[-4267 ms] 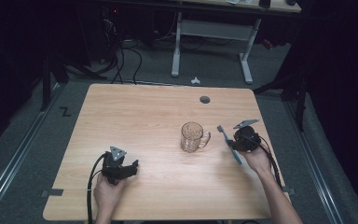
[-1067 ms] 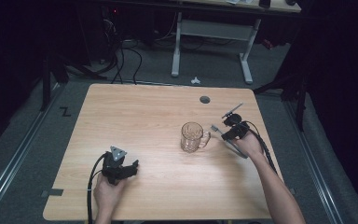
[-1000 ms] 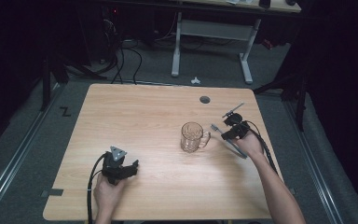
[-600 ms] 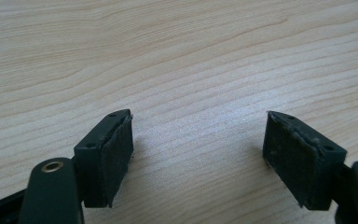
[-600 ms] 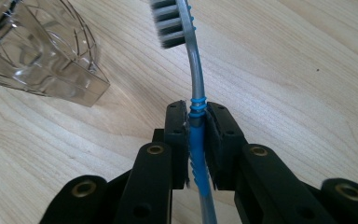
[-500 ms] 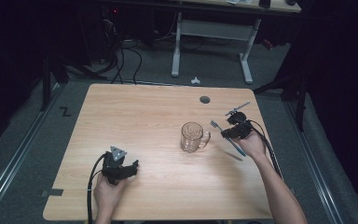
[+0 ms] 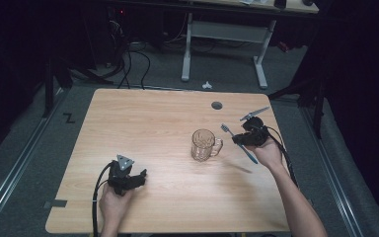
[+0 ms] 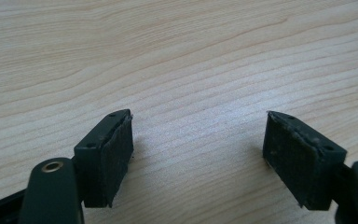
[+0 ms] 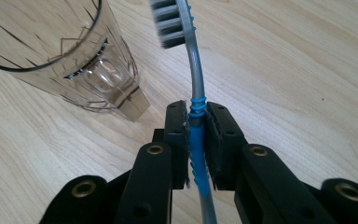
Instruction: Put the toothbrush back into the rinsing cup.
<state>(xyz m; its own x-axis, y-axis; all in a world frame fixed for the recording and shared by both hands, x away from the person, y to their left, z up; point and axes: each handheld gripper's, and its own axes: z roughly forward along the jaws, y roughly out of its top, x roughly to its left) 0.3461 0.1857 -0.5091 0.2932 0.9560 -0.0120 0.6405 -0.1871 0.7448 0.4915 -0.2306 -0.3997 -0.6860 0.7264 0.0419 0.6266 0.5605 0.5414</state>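
Note:
A clear glass mug (image 7: 204, 144) with a handle stands on the wooden table (image 7: 158, 128), right of centre. My right gripper (image 7: 242, 140) is shut on a blue and grey toothbrush (image 7: 238, 143), held above the table just right of the mug. In the right gripper view the jaws clamp the toothbrush's (image 9: 195, 88) ribbed blue neck, bristle head pointing away beside the mug (image 9: 65, 51). My left gripper (image 7: 139, 177) rests near the table's front left, open, with bare wood between its pads (image 8: 106, 156).
A small dark round hole (image 7: 216, 105) sits in the table near its far edge. Beyond the table are a white desk frame (image 7: 222, 34), cables on the floor and a small white object (image 7: 207, 85).
My right gripper has lifted the toothbrush off the table and carried it left towards the mug, its head now up and near the mug's rim. The left gripper has stayed still.

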